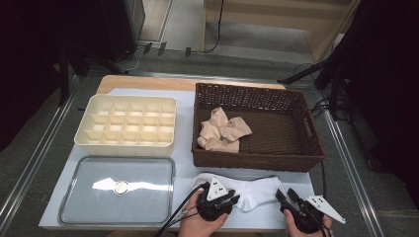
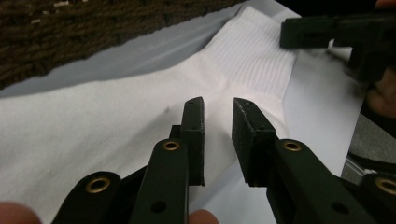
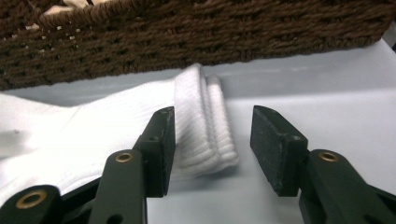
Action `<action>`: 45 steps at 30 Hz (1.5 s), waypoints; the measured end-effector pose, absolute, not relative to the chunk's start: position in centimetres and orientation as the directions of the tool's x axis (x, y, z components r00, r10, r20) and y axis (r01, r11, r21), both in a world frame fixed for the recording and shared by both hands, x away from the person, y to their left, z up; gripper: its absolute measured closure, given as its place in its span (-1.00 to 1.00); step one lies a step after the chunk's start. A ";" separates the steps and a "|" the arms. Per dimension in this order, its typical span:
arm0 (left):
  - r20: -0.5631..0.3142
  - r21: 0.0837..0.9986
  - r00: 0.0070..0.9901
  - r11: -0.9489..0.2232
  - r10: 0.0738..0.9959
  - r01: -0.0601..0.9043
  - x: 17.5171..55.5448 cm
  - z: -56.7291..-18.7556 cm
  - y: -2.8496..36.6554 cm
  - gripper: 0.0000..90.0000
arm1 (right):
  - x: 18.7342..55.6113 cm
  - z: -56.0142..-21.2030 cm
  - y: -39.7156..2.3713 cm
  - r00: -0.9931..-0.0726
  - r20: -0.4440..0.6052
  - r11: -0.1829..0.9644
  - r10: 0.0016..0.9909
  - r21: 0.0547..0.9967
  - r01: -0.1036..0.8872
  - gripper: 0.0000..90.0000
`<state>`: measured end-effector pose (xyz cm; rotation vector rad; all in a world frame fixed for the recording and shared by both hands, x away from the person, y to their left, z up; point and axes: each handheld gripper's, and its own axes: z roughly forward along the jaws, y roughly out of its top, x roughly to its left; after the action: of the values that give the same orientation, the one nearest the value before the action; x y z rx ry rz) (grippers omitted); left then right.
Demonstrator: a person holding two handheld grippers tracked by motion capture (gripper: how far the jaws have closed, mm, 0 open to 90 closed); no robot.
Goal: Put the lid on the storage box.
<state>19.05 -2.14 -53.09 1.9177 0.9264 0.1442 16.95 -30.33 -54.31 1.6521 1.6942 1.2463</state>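
A pair of white socks (image 1: 252, 190) lies flat on the white table cover, just in front of a brown wicker basket (image 1: 257, 162). My left gripper (image 1: 236, 199) hovers over the middle of the white socks (image 2: 116, 116). The left gripper (image 2: 218, 105) has a narrow gap between its pads and nothing pinched there. My right gripper (image 1: 285, 193) is at the socks' right end. Seen from the right gripper (image 3: 212, 116), the jaws stand apart around the ribbed cuff (image 3: 201, 121), which lies close to the left pad without being pressed. The right gripper (image 2: 327, 32) also appears beyond the cuff in the left gripper view.
Beige socks (image 1: 222, 131) lie bunched in the basket's left half. A cream box with several compartments (image 1: 123, 146) stands at the back left. In front of it lies a shallow clear tray (image 1: 143, 197). The basket wall (image 3: 187, 42) rises close behind the socks.
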 end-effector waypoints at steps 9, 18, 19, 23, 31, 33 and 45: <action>-0.265 0.787 0.703 -0.274 0.660 0.553 19.3 -53.8 -2.5 0.80 | 16.8 -54.5 -29.6 -0.173 0.204 -0.088 0.963 0.852 0.517 0.31; -0.282 0.793 0.708 -0.258 0.647 0.551 19.6 -53.3 -3.5 0.83 | 16.9 -54.1 -30.1 -0.199 0.291 -0.147 0.936 0.835 0.531 0.73; -0.280 0.789 0.705 -0.262 0.651 0.556 19.7 -53.5 -3.7 0.83 | 16.8 -53.9 -30.2 -0.203 0.303 -0.157 0.931 0.836 0.525 0.73; -0.266 0.784 0.706 -0.279 0.656 0.554 19.8 -53.9 -4.0 0.91 | 16.6 -53.1 -30.3 -0.220 0.302 -0.158 0.928 0.850 0.503 0.73; -0.283 0.783 0.698 -0.262 0.658 0.565 19.9 -54.1 -3.7 1.00 | 15.9 -51.2 -29.5 -0.253 0.291 -0.159 0.923 0.884 0.440 0.74; -0.290 0.782 0.698 -0.259 0.654 0.568 20.0 -54.1 -3.7 1.00 | 15.8 -50.8 -29.5 -0.261 0.298 -0.165 0.918 0.886 0.433 0.75; -0.311 0.779 0.698 -0.247 0.645 0.576 20.1 -54.2 -3.5 1.00 | 15.0 -48.2 -27.8 -0.312 0.317 -0.176 0.896 0.897 0.405 0.75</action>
<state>20.13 -3.52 -54.24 1.9274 0.9459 0.0892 15.00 -27.82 -48.20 1.4926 1.6567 1.4974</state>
